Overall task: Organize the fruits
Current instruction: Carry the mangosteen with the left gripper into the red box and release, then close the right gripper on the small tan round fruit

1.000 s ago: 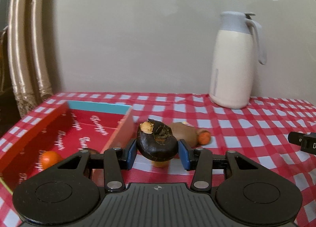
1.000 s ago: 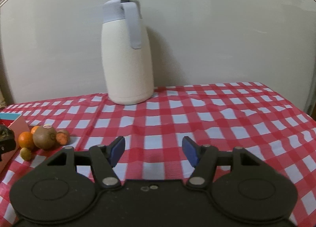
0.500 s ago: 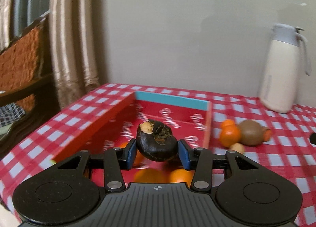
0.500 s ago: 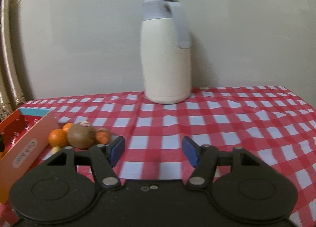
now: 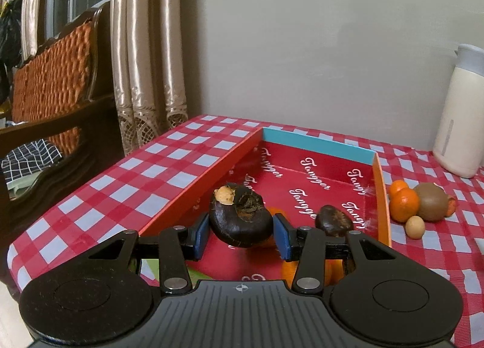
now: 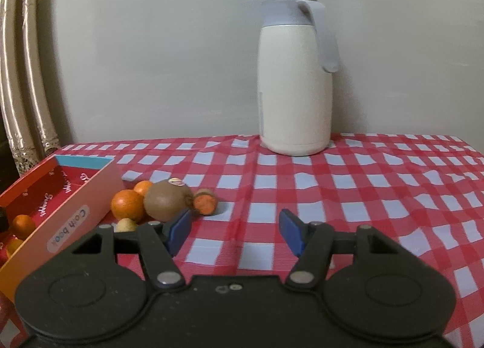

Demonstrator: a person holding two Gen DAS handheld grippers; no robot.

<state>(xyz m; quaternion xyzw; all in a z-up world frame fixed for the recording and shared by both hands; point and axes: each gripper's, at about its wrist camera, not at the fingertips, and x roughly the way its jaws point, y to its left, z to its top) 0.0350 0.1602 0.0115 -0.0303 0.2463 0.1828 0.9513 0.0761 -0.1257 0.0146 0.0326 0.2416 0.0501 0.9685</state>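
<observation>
Left gripper (image 5: 242, 234) has its blue pads clamped on a dark water chestnut (image 5: 240, 219), hanging over the red box (image 5: 317, 166) where another dark one (image 5: 332, 221) already sits. Right gripper (image 6: 234, 231) has its fingers spread with nothing between them, above the checkered tablecloth (image 6: 363, 190). A kiwi (image 6: 166, 204) and small oranges (image 6: 127, 205) lie just beside the box's outer wall.

Left gripper (image 5: 242, 234) tilted downward, blue pads pressed against both sides of a dark fruit (image 5: 240, 218), which is held clear of the surface below. Right gripper (image 6: 234, 231) also tilted downward, jaws parted, nothing between the pads.
</observation>
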